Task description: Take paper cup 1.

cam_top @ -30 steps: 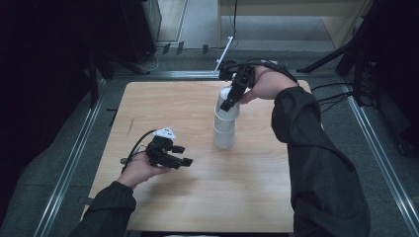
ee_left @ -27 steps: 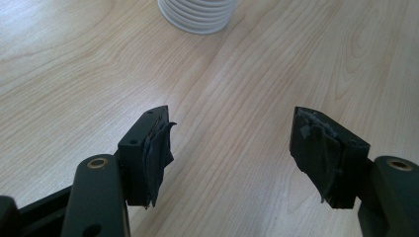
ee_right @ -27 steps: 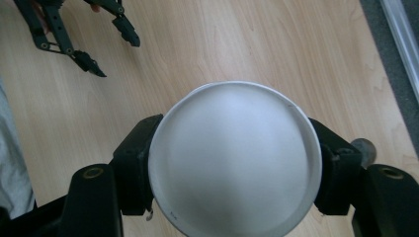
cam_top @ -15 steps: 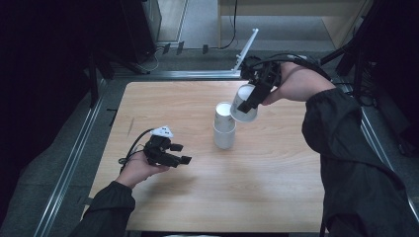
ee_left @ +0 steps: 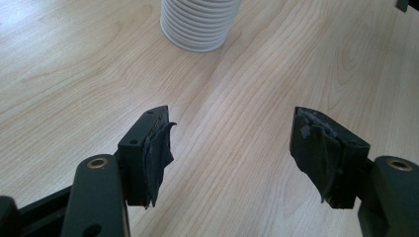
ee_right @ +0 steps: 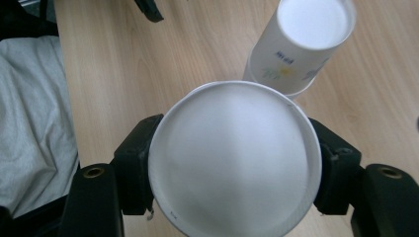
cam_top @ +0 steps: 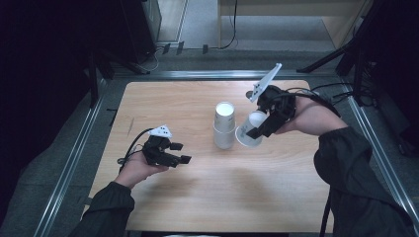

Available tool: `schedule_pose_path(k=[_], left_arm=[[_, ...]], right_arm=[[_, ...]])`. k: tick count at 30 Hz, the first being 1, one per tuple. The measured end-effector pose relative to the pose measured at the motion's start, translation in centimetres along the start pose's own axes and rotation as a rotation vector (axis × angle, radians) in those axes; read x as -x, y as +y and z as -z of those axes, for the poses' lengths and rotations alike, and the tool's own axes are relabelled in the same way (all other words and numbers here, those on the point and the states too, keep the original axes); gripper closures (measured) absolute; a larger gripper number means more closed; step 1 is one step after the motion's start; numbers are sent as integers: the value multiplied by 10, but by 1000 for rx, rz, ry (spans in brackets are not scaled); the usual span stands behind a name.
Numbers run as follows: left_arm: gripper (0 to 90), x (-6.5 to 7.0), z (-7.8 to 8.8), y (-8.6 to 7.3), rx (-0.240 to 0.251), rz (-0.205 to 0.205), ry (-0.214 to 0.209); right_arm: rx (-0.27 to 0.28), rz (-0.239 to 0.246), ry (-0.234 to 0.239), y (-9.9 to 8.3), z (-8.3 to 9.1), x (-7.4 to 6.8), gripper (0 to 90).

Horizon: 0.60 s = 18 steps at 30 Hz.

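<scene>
Right claw (cam_top: 261,124): jaws closed on 1 paper cup (ee_right: 232,163), 1 pad on each side of the cup wall. In the right gripper view the cup's round white face points back at the claw camera. I judge this to be the closed base, with the mouth pointing away.

Key relation: in the high view the held cup's long axis is tilted, base up toward my right hand, mouth down and toward the stack of inverted paper cups (cam_top: 225,129). The stack stands upright on the wooden table (cam_top: 222,197), just beside the held cup on the side away from the claw body. I cannot tell whether the 2 touch. From the claw camera the stack lies ahead of the jaws and off to 1 side.

Judgement: before set-down, the cup axis must come upright and stay clear of the stack wall.

Left claw (cam_top: 180,153): jaws apart, nothing between the pads, resting low over the table. The stack is well ahead of it, so the right claw is the nearer of the 2
</scene>
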<state>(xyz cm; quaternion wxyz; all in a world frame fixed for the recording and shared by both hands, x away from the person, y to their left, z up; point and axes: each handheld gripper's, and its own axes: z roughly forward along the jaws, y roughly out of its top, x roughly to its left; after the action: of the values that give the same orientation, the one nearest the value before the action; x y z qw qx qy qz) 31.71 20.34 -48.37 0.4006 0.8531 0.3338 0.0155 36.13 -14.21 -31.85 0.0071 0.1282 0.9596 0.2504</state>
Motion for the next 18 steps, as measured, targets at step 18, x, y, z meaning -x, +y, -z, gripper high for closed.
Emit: schedule_pose_path(k=[18], left_arm=[[321, 14, -5, 3, 10, -59, -65]], right_arm=[[154, -18, 95, -49, -62, -21, 332]])
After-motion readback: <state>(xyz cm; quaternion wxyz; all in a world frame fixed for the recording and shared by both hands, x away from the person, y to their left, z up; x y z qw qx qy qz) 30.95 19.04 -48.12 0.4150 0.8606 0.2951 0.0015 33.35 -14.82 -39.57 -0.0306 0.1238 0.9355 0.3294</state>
